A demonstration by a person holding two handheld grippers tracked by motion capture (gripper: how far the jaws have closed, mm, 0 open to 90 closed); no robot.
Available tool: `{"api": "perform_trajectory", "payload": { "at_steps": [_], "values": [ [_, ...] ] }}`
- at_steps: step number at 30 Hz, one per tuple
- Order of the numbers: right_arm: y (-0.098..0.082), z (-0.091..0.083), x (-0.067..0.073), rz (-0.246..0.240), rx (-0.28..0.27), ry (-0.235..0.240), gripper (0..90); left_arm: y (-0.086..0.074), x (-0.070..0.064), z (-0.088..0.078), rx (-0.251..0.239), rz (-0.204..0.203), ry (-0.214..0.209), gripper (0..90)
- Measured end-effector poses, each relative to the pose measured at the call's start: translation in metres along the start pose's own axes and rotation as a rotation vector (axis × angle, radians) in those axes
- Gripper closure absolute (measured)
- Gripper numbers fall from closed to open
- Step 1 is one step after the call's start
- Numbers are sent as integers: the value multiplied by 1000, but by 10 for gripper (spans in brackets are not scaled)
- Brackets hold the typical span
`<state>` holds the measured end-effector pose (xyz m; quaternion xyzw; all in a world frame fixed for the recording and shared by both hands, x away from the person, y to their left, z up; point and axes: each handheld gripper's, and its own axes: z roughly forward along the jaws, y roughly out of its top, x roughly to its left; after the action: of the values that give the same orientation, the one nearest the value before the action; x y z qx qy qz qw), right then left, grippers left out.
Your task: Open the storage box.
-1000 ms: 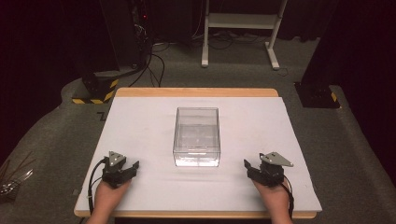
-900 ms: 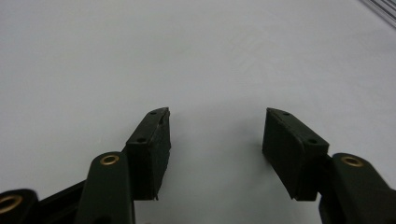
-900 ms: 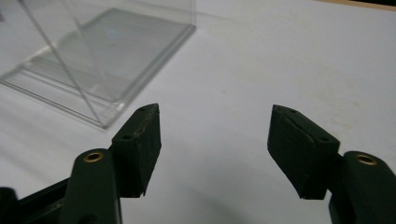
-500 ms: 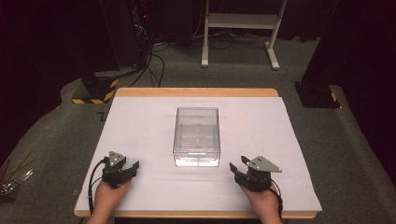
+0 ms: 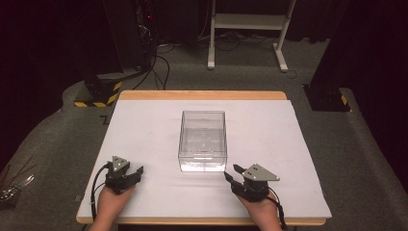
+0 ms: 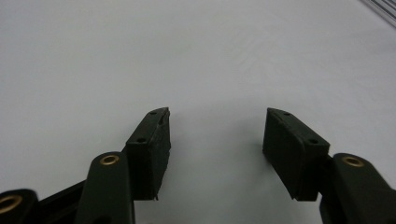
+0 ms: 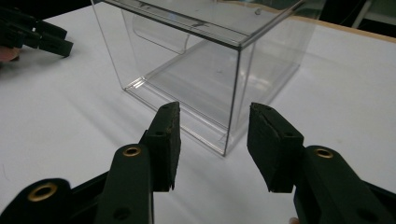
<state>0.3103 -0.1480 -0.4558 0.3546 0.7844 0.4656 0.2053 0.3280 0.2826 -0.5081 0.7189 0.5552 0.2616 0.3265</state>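
High view: a clear box stands near the middle of the white table, its long sides running away from the person. The left hand comes in from the bottom edge and holds the left gripper low over the near left part of the table, well apart from the box, jaws aimed forward and to the right. The right hand holds the right gripper just beside the box's near right corner, jaws aimed forward and to the left at it.

Left gripper view: the left gripper hangs over bare white table, its jaws wide apart with nothing between them.

Right gripper view: the right gripper has its jaws apart, empty, and a near corner edge of the box stands just beyond the gap. I cannot tell if a jaw touches it. The left gripper lies farther off at the upper left.
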Motion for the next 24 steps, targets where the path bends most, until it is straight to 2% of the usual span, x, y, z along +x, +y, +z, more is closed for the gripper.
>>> {"api": "perform_trajectory", "payload": {
  "at_steps": [3, 6, 10, 12, 13, 15, 24],
  "values": [
    [2, 5, 5, 3, -5, 20, 557, 0, 0, 0, 1, -1, 1, 415],
    [5, 10, 10, -18, -4, 25, 558, 0, 0, 0, 1, 2, 2, 415],
    [8, 18, 15, -13, -4, 47, 554, 0, 0, 0, 0, 3, 4, 415],
    [10, 24, 16, -22, 9, 36, 545, 0, 0, 0, 0, 3, 4, 415],
    [11, 29, 15, -6, 17, 37, 536, 0, 0, 0, 1, 0, 1, 415],
    [12, 33, 15, -10, 28, 30, 534, 0, 0, 0, 1, 0, 0, 414],
    [18, 49, 18, -15, 5, 14, 565, 0, 0, 0, 2, 0, -1, 412]
  ]
}}
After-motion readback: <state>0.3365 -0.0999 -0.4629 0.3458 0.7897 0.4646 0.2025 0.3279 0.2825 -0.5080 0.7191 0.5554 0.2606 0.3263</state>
